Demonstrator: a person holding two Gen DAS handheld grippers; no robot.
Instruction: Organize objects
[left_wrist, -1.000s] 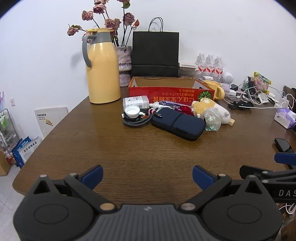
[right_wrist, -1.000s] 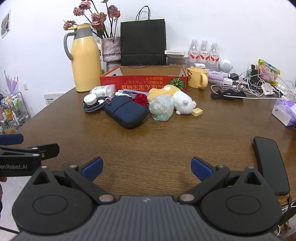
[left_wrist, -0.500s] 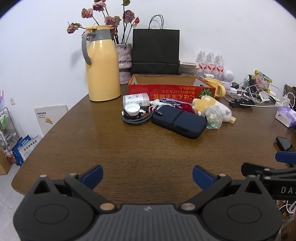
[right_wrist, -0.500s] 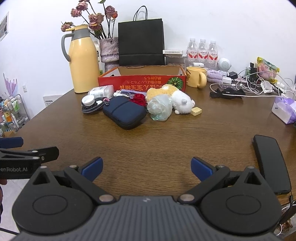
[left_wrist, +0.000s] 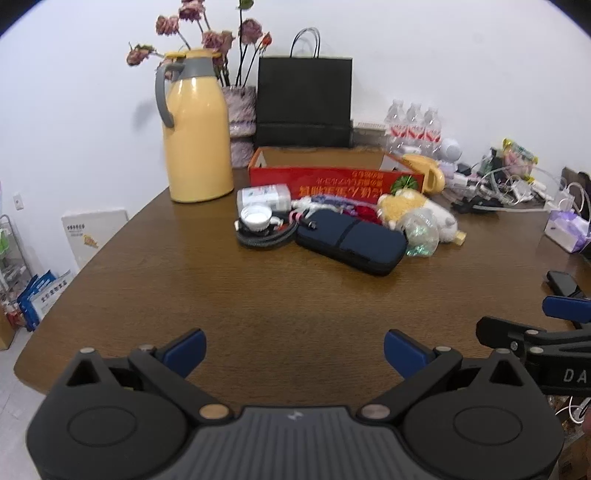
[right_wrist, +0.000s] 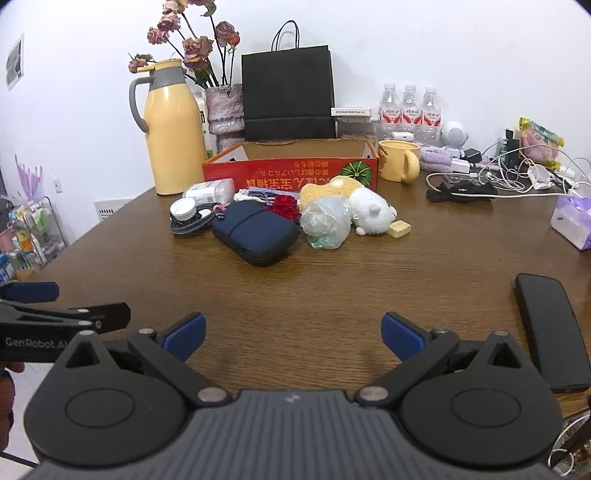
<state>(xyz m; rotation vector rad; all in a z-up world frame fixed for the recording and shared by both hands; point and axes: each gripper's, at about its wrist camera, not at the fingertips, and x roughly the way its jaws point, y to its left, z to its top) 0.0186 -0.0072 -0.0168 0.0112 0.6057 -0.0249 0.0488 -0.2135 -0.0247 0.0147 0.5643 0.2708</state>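
1. Your left gripper (left_wrist: 293, 350) and right gripper (right_wrist: 293, 334) both gape wide and hold nothing, low over the bare desk (right_wrist: 332, 280).
2. Ahead of both lies the clutter before the red box (right_wrist: 291, 173).
3. The navy pouch (right_wrist: 255, 230), nearest, looks soft and light; pinch across its narrow width.
4. The crumpled plastic bottle (right_wrist: 327, 221) looks slippery and may buckle.

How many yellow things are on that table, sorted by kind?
Yellow thermos jug: 1
Yellow mug: 1
Yellow-and-white plush toy: 1
Small yellow block: 1
Total: 4
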